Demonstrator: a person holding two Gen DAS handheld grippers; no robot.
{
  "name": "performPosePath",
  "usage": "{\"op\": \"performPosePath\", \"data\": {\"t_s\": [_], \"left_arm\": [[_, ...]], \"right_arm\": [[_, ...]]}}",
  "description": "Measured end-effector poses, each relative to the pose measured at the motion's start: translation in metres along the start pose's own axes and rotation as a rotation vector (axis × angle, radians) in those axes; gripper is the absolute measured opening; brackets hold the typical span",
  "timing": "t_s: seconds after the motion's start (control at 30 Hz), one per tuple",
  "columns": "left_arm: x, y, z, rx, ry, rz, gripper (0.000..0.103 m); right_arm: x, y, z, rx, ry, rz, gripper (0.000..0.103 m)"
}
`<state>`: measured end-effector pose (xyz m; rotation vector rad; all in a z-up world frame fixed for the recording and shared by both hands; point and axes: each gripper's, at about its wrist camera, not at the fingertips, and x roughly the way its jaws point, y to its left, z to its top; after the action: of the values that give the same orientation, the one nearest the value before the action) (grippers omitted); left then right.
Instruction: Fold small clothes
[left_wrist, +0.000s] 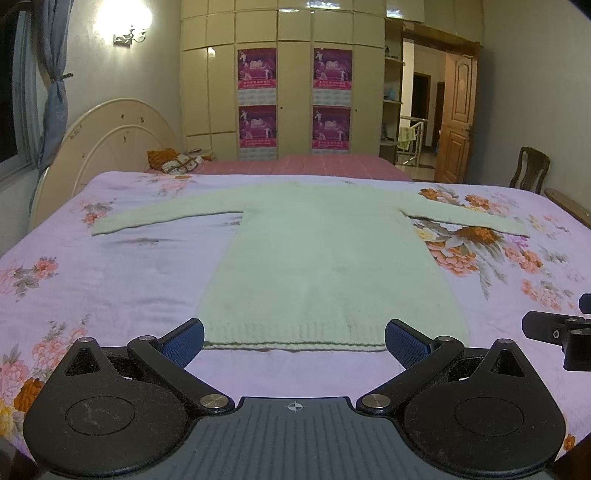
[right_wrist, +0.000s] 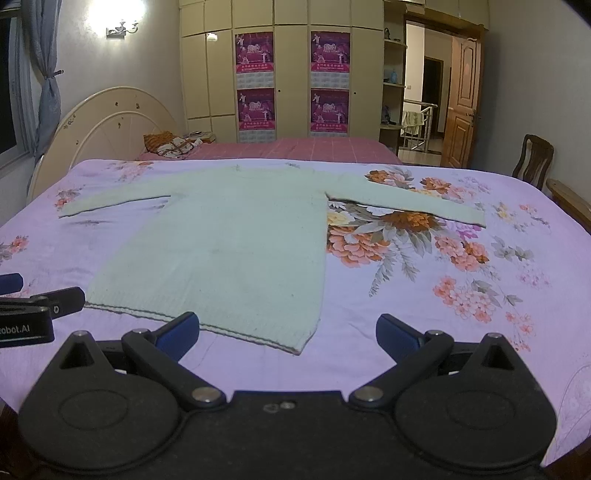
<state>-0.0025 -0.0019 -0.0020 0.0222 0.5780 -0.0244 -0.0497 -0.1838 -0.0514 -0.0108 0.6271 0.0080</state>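
Observation:
A pale green knit sweater (left_wrist: 317, 258) lies flat on the bed, both sleeves spread out, hem toward me; it also shows in the right wrist view (right_wrist: 229, 243). My left gripper (left_wrist: 294, 341) is open and empty, just short of the hem, its blue pads on either side of the hem's width. My right gripper (right_wrist: 288, 334) is open and empty, at the hem's right corner (right_wrist: 297, 349). Part of the right gripper's side shows at the right edge of the left wrist view (left_wrist: 557, 334). Part of the left gripper's side shows at the left edge of the right wrist view (right_wrist: 37, 306).
The sweater lies on a lilac floral bedspread (left_wrist: 110, 280). A second bed with a pink cover (left_wrist: 314, 166) and a pillow (left_wrist: 173, 160) is behind, then a cream headboard (left_wrist: 110, 136) and wardrobe (left_wrist: 295, 74). A wooden chair (left_wrist: 528, 170) stands at the right.

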Motion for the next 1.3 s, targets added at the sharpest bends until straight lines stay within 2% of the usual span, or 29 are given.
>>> {"op": "performPosePath", "data": {"t_s": [1.3], "left_arm": [[0.003, 0.0034, 0.0008, -0.008, 0.006, 0.007, 0.103]], "right_arm": [[0.0017, 0.0018, 0.0015, -0.014, -0.003, 0.015, 0.102]]}}
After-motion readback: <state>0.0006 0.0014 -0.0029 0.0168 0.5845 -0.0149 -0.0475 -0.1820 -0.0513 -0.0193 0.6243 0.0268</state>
